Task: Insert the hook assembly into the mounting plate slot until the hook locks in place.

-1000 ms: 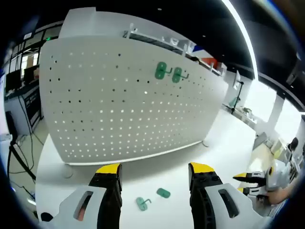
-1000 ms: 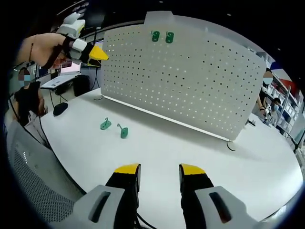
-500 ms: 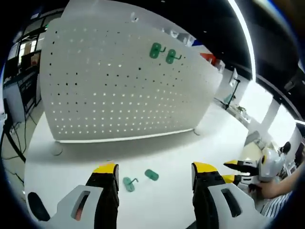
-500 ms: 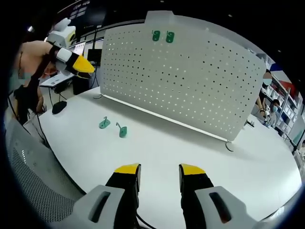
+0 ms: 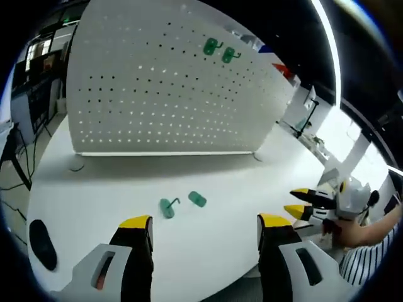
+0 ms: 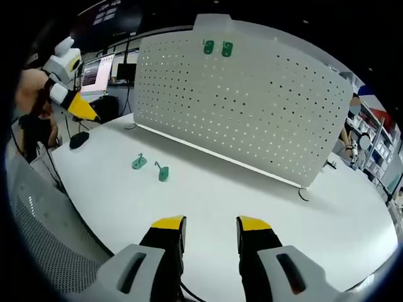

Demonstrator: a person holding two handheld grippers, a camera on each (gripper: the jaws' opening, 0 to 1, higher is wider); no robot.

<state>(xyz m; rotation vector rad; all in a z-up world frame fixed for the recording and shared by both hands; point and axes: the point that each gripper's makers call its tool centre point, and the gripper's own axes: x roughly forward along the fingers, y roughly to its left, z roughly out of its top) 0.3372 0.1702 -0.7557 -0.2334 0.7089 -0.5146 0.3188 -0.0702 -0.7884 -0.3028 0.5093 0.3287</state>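
Two green hooks (image 5: 182, 203) loose on worktop (image 5: 94, 195), just ahead of left tongs (image 5: 204, 223). Both tongs, right tongs (image 6: 211, 222) included, spread apart, empty

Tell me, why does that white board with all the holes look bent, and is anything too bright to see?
In the left gripper view the pegboard bulges from fisheye distortion, and the far right corner of the room is washed out by glare. In the right gripper view the pegboard bows too, lighting is even, and the two green hooks on the table cast only faint shadows.

a black computer mouse (image 5: 41, 242) lies on the white table (image 5: 214, 239) near its edge.
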